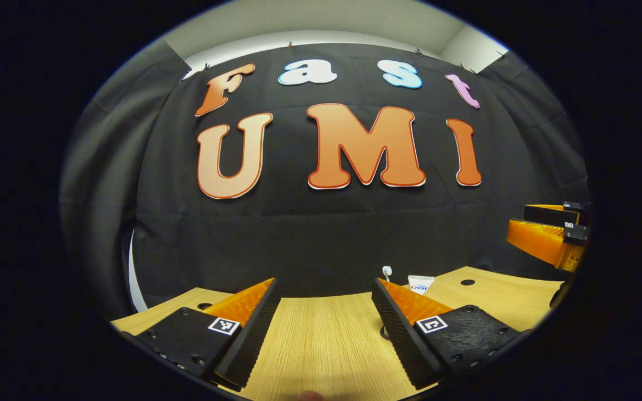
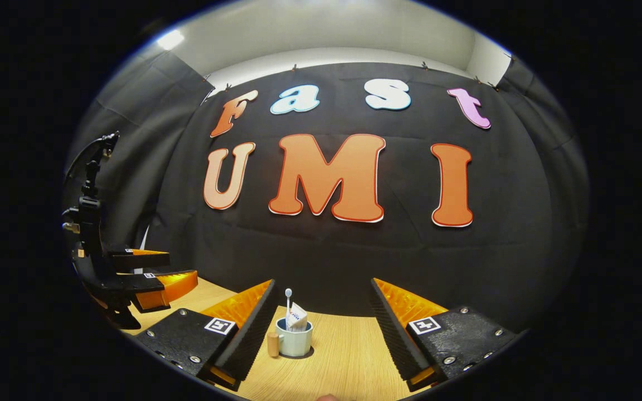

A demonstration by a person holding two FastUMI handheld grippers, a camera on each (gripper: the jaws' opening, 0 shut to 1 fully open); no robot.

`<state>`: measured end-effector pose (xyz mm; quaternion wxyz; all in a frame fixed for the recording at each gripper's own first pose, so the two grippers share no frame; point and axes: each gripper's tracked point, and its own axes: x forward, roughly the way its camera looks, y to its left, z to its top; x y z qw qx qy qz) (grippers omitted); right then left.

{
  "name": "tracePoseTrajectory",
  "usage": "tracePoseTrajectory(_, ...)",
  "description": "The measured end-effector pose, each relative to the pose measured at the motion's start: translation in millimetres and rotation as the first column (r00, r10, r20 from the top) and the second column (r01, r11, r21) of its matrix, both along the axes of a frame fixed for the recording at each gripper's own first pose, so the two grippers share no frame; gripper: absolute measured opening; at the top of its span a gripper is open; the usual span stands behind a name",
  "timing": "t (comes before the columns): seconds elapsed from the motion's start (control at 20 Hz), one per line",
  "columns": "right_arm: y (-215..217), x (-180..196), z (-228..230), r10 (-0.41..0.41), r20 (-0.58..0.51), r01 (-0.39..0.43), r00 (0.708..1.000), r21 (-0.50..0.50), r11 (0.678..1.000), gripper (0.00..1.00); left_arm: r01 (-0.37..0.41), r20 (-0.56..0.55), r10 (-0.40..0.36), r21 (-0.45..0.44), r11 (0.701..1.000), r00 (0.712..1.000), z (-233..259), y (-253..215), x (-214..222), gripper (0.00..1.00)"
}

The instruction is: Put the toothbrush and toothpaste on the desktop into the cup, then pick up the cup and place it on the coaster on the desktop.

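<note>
I am holding the left gripper (image 1: 324, 328) above the desk (image 1: 321, 345) with its jaws spread wide and nothing between them. Past its right finger, in the left gripper view, the toothbrush (image 1: 387, 272) head and the top of the toothpaste (image 1: 420, 284) are poking up — the cup under them is hidden behind that finger. The right gripper (image 1: 549, 236) is hovering at the right edge of this view, raised off the desk.

In the right gripper view I am looking along the right gripper (image 2: 324, 328), jaws also standing wide apart and gripping nothing. The cup (image 2: 294, 337) is sitting upright on the desk (image 2: 343, 356), near the left finger's tip but apart from it, its handle pointing left. The toothbrush (image 2: 288, 301) is standing in it, head up, and the toothpaste (image 2: 297, 318) is leaning beside it inside the cup. A thin dark rim is showing under the cup — I cannot tell whether that is the coaster or shadow. The left gripper (image 2: 148, 275) is hanging at the left, off the desk, well apart from the cup.
</note>
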<state>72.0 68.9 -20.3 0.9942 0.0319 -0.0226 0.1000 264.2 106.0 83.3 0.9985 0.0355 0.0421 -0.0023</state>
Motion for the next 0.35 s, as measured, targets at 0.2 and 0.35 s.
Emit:
tracePoseTrajectory(0.2,0.6,0.3,0.2,0.008,-0.002,-0.008,1.000,0.003,1.000,0.97,0.008,0.027,-0.007,-0.030,1.000,1.000,6.3,-3.5,-2.1,0.99)
tracePoseTrajectory(0.35,2.9,0.7,-1.7,0.016,-0.007,-0.016,1.000,0.003,1.000,0.97,0.002,0.020,-0.002,-0.025,1.000,1.000,5.4,-2.6,-2.7,0.99)
